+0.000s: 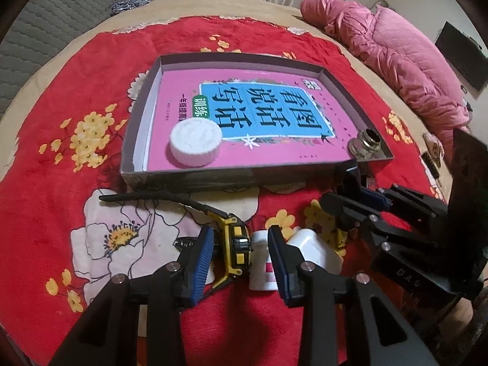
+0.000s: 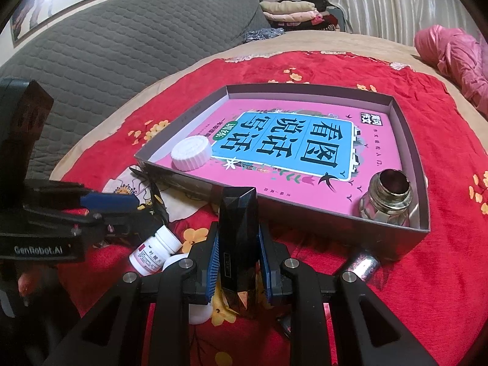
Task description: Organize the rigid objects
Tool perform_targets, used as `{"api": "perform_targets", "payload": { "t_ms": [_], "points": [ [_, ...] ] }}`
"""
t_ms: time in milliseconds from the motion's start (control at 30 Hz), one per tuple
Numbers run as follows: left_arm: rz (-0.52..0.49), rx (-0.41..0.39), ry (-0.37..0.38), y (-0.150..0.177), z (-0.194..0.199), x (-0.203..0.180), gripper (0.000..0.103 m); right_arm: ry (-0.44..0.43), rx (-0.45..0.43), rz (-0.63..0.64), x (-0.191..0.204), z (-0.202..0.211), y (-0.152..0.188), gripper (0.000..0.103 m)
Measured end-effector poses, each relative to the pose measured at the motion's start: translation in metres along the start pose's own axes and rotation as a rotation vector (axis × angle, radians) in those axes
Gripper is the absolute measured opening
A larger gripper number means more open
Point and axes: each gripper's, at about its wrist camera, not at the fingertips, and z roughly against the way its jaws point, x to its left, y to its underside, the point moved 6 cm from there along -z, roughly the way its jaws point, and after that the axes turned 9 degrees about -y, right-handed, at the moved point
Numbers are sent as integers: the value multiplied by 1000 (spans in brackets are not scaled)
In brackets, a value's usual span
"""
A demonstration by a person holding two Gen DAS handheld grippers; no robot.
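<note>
Two items already sit in the tray (image 2: 422, 183): a white lid (image 2: 191, 153) and a glass jar (image 2: 386, 196). The right gripper (image 2: 238, 263) clamps a black faceted bottle (image 2: 238, 238) before the tray. The left gripper (image 1: 241, 262) gapes around a yellow tape measure (image 1: 236, 248), beside a pill bottle (image 1: 262, 267).

Tray (image 1: 138, 128) at frame centre; book (image 1: 274, 113) inside; cap (image 1: 195, 146) on book, lower left; jar (image 1: 366, 145) in tray's lower-right corner; tape measure (image 1: 235, 250), bottle (image 1: 260, 262) below tray.
</note>
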Motion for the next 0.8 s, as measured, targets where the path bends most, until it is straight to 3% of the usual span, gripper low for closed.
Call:
{"api": "perform_targets", "payload": {
  "t_ms": [200, 300, 533, 667, 800],
  "points": [
    [-10, 7, -17, -1, -8, -1, 36, 2, -3, -5, -1, 1, 0, 24],
    [-7, 21, -39, -3, -14, 1, 26, 3, -4, -4, -1, 2, 0, 24],
    [-103, 71, -101, -10, -26, -11, 21, 9, -15, -12, -3, 5, -1, 24],
    [-35, 123, -28, -18, -35, -5, 21, 11, -17, -13, -3, 7, -2, 24],
    [6, 122, 7, -19, -35, -1, 20, 12, -18, -14, -4, 7, -2, 24]
  ]
}}
